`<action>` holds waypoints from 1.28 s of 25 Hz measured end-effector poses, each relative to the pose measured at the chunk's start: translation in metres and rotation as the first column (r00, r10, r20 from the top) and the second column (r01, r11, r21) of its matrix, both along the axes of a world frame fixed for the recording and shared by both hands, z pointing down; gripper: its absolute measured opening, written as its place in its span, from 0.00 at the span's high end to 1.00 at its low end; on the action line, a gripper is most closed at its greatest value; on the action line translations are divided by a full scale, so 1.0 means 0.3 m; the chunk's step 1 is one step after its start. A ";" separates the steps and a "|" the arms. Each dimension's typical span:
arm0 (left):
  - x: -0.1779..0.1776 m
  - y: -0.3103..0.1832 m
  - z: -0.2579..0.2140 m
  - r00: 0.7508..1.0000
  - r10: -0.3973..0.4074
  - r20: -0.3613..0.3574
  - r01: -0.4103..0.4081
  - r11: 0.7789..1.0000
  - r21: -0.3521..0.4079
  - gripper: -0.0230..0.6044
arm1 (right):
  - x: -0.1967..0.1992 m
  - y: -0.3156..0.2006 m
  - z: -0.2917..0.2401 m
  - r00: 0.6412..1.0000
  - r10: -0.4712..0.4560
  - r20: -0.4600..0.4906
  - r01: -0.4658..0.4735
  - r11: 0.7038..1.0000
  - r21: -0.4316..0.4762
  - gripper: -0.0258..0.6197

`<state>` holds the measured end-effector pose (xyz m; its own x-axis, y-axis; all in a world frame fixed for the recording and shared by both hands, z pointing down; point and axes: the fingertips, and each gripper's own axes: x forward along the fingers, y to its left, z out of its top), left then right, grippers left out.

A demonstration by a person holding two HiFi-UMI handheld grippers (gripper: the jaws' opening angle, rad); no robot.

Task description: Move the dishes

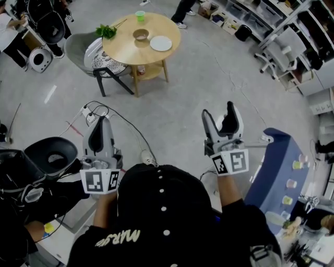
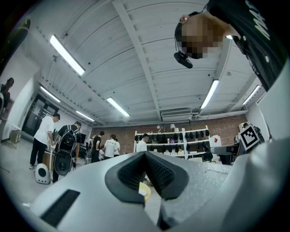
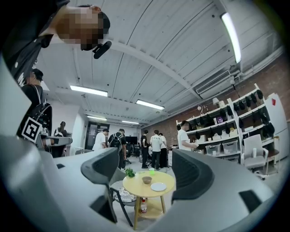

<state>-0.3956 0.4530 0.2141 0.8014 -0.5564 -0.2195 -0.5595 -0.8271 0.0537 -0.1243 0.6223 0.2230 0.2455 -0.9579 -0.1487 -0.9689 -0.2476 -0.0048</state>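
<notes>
A round wooden table (image 1: 128, 51) stands some way ahead on the grey floor. On it are a brown bowl (image 1: 140, 34), a white plate (image 1: 160, 43), a green cup (image 1: 140, 15) and a leafy green sprig (image 1: 107, 31). My left gripper (image 1: 100, 121) is held low at the left, shut with nothing in it; its dark pads meet (image 2: 145, 157). My right gripper (image 1: 219, 112) is open and empty at the right. Between its fingers (image 3: 146, 167) the right gripper view frames the table (image 3: 136, 185), bowl (image 3: 146, 179) and plate (image 3: 158, 186), far off.
A grey chair with a patterned cushion (image 1: 102, 56) stands against the table's left side. Cables (image 1: 128, 128) trail over the floor ahead. A black stool (image 1: 52, 154) is at my left and a blue-covered table (image 1: 274, 161) at my right. Several people (image 3: 154, 147) stand beyond.
</notes>
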 end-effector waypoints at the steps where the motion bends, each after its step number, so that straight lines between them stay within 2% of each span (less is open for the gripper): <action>1: 0.000 -0.008 0.000 1.000 0.000 0.000 0.000 1.000 0.000 0.96 | 0.001 -0.006 -0.002 1.000 0.002 0.002 -0.002 1.000 0.005 0.38; 8: 0.012 -0.070 0.011 1.000 0.013 -0.002 -0.013 1.000 -0.003 0.96 | 0.005 -0.060 -0.001 1.000 0.009 -0.004 -0.009 1.000 0.010 0.32; 22: -0.012 -0.263 0.037 0.999 0.039 0.009 -0.039 0.999 -0.006 0.96 | -0.001 -0.222 0.032 0.999 0.049 -0.021 -0.050 0.998 -0.031 0.32; 32: 0.114 -0.406 0.068 1.000 0.014 0.019 -0.014 1.000 -0.019 0.96 | 0.140 -0.396 0.064 1.000 0.026 -0.014 -0.027 0.999 -0.042 0.32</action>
<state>-0.3613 0.3313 0.2346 0.8129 -0.5492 -0.1937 -0.5491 -0.8337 0.0593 -0.0822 0.5033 0.2422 0.2694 -0.9566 -0.1115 -0.9618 -0.2731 0.0192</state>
